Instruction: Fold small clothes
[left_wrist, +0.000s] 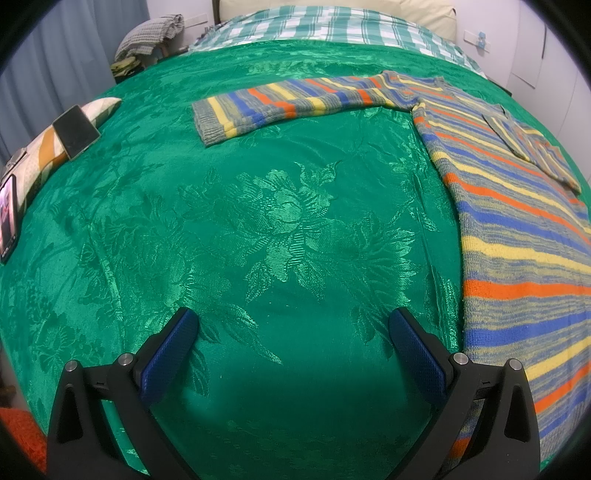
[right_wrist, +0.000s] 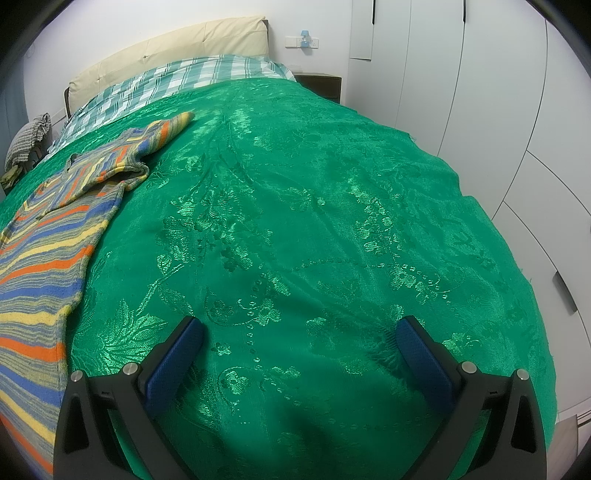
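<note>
Both grippers, left (left_wrist: 293, 326) and right (right_wrist: 300, 334), hover with jaws spread wide, holding nothing, over the green flowered bedspread (left_wrist: 280, 221). No writing is readable anywhere. Between them lies the striped sweater (left_wrist: 517, 229), grey with blue, yellow and orange bands, flat, one sleeve (left_wrist: 280, 105) stretched sideways, the other folded across its body.

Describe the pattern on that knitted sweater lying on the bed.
The knitted sweater has orange, blue, yellow and grey stripes; clearest in the left wrist view.
</note>
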